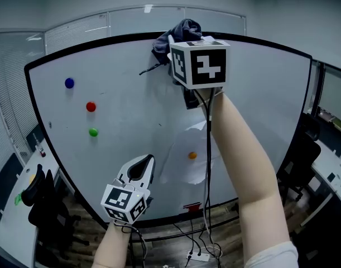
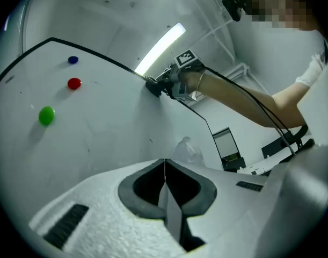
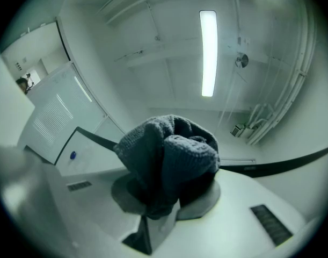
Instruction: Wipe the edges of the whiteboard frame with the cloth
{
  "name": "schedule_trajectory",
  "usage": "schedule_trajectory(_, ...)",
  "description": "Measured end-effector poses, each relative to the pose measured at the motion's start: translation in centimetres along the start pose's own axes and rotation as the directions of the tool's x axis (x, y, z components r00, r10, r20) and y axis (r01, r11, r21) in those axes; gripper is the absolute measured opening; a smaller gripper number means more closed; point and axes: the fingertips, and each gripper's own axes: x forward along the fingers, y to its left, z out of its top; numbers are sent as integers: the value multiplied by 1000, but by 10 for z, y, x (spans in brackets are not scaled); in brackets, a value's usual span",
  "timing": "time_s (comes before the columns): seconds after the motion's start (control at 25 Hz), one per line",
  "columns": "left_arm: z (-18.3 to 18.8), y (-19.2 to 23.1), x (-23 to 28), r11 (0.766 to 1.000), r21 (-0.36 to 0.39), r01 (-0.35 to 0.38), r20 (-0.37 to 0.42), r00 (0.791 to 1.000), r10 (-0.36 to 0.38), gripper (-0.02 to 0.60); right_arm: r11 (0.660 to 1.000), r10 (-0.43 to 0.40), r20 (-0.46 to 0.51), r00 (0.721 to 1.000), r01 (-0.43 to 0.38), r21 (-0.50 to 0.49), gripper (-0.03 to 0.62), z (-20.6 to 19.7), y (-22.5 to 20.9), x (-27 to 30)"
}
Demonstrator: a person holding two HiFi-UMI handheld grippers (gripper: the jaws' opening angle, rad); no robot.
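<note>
**Head view.** I hold the right gripper point(image 1: 178, 48) raised at 12 o'clock, my arm stretched toward the top of the whiteboard point(image 1: 131, 110). Its jaws are clamped on the cloth point(image 1: 180, 33), a dark grey knitted wad that bulges ahead of the jaw tips. In the right gripper view the wad fills the space between the two jaws, and a loose tail hangs toward 6 o'clock. The cloth sits on the top edge of the black whiteboard frame point(image 1: 92, 44) and appears pressed against it. The left gripper view likewise shows the wad meeting the black line.

**Governing relation.** The top edge is the long axis. It runs from 9 o'clock to 3 o'clock through the cloth and bends downward at both corners. The cloth lies near the middle of that edge, so bare frame extends both ways. I judge that the next stroke must follow this axis with pressure kept into the frame. Whether it should go toward 9 or toward 3 o'clock I cannot tell.

**Second tool.** The left gripper point(image 1: 141, 169) hangs low at 7 o'clock before the lower board, well apart from the cloth and the top edge. Its jaws are together with nothing between them. The right arm is therefore much the nearer to the work.

**Obstacles.** The blue magnet point(image 1: 69, 83) and red magnet point(image 1: 91, 106) lie at 9 o'clock on the board face, apart from the frame.
</note>
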Motion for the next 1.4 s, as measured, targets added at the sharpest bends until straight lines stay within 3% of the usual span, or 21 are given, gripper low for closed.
schedule_trajectory(0.2, 3, -28, 24, 999, 29, 37, 9, 999, -37, 20, 1000, -10, 10, 1000, 10, -3, 72, -5, -32, -10)
schedule_trajectory(0.6, 6, -103, 105, 999, 39, 35, 83, 996, -38, 20, 998, 61, 41, 997, -61, -9, 72, -15, -106, -27)
schedule_trajectory(1.0, -3, -173, 173, 1000, 30, -8, 50, 999, 7, 20, 997, 74, 42, 996, -74, 1, 72, -29, -210, -54)
schedule_trajectory(1.4, 1, -262, 247, 1000, -8, 15, 76, 997, -15, 20, 997, 71, 17, 997, -71, -19, 72, -44, -316, -80)
